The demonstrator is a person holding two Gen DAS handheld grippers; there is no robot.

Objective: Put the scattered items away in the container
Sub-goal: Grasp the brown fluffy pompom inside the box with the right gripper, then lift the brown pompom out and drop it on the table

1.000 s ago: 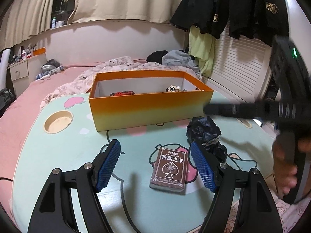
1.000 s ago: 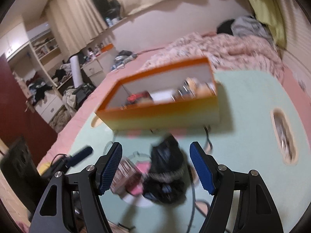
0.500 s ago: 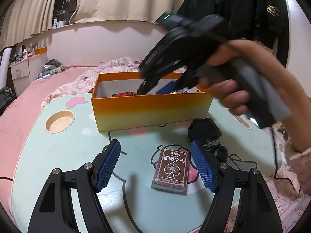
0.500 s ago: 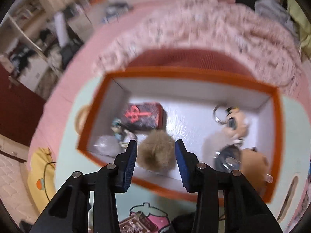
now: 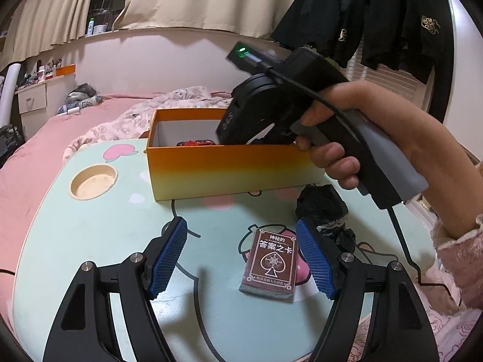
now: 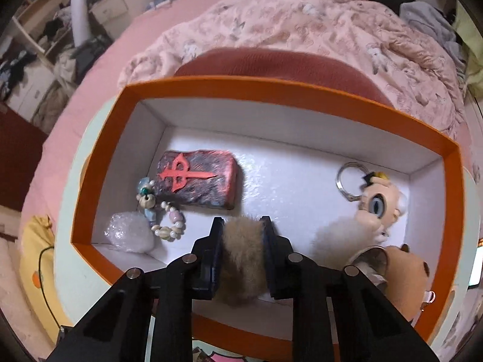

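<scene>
The left wrist view looks low and forward across the bench [image 5: 90, 226] toward the orange box [image 5: 229, 169]; the right wrist view peers steeply down, close, into that same box [image 6: 99, 163].

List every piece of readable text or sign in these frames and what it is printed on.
"神秘的" then "答案之卡": brown card box on the table, above a spade emblem.
Small line along that box's bottom edge: too small to read.
Red cross-like symbol, not lettering: dark block in the orange box.
Gold emblems on the hanging black jackets: no legible words.
</scene>
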